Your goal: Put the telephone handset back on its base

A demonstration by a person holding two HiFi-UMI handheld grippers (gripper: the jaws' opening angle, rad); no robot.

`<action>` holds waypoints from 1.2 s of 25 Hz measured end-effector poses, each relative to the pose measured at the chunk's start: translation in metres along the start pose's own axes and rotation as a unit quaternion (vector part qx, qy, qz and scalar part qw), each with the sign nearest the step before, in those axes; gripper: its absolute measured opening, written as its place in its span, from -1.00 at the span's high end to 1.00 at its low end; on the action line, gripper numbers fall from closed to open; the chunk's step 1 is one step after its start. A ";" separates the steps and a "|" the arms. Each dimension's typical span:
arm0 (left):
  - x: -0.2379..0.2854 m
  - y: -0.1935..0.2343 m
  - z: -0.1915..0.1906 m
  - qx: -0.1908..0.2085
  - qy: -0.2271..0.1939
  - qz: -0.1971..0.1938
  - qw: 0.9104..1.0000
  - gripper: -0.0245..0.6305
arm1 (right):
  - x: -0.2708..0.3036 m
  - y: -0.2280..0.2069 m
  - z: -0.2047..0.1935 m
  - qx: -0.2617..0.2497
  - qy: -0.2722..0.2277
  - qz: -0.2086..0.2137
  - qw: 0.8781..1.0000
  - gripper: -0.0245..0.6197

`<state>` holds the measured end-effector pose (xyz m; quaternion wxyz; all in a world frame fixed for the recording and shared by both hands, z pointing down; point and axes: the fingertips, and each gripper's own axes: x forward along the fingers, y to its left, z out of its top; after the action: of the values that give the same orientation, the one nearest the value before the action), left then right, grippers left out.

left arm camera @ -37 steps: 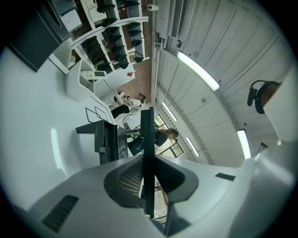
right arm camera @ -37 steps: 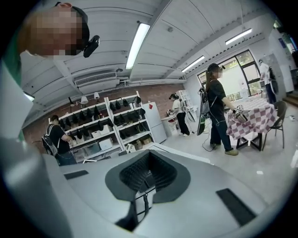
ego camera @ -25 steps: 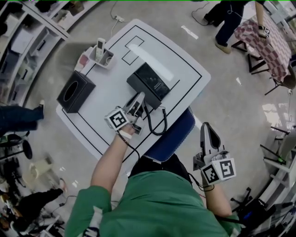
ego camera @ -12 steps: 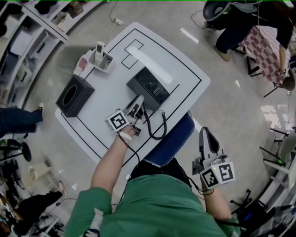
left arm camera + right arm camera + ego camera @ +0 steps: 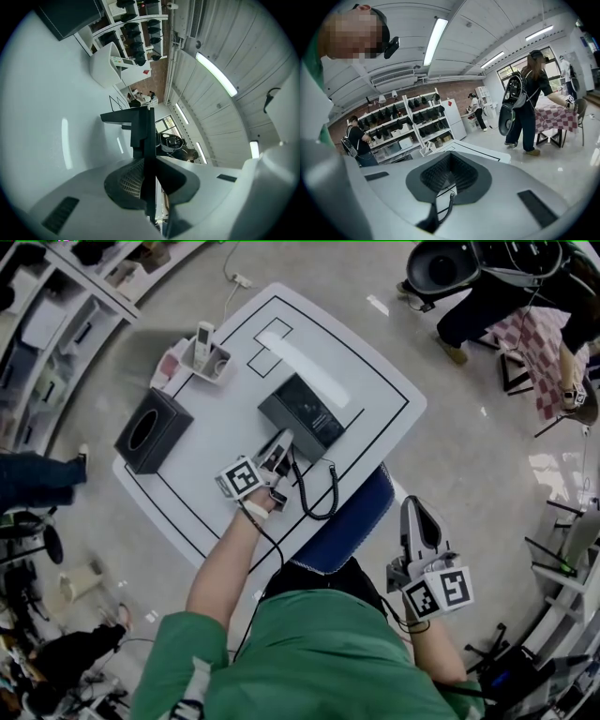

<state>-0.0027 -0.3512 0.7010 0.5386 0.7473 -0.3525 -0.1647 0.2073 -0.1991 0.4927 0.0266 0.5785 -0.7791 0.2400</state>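
One table [image 5: 375, 399], one telephone [image 5: 305, 413], one black box [image 5: 153, 430], one cordless phone [image 5: 202, 341]; left tongs [image 5: 281, 442], right tongs [image 5: 415, 510]: two.

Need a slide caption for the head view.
Left gripper, jaws shut, beside the black telephone and coiled cord on the white table; right gripper held off-table.

The black telephone [image 5: 309, 413] sits flat on the white table [image 5: 375, 381], just beyond the tips of the left tongs [image 5: 282, 440] and well away from the right tongs [image 5: 418, 507]. Its handset cannot be told apart from the dark base. Its black coiled cord [image 5: 323, 498] loops over the table just to the right of the left tongs.
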 end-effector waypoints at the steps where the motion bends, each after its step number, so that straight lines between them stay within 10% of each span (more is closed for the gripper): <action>1: 0.000 0.000 0.000 0.001 0.001 0.003 1.000 0.68 | -0.001 0.001 0.000 0.000 0.000 0.000 1.000 0.88; 13: -0.006 0.003 0.011 0.037 -0.001 0.063 0.997 0.42 | -0.015 0.004 0.006 0.001 -0.018 0.002 1.000 0.88; 30: -0.097 -0.098 0.036 0.150 -0.058 0.029 0.987 0.37 | -0.051 0.037 0.018 -0.013 -0.060 0.020 0.998 0.88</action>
<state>-0.0588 -0.2914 0.5847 0.4040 0.7981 -0.4255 -0.1371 0.1944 -0.1531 0.4474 -0.0172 0.5760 -0.7934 0.1959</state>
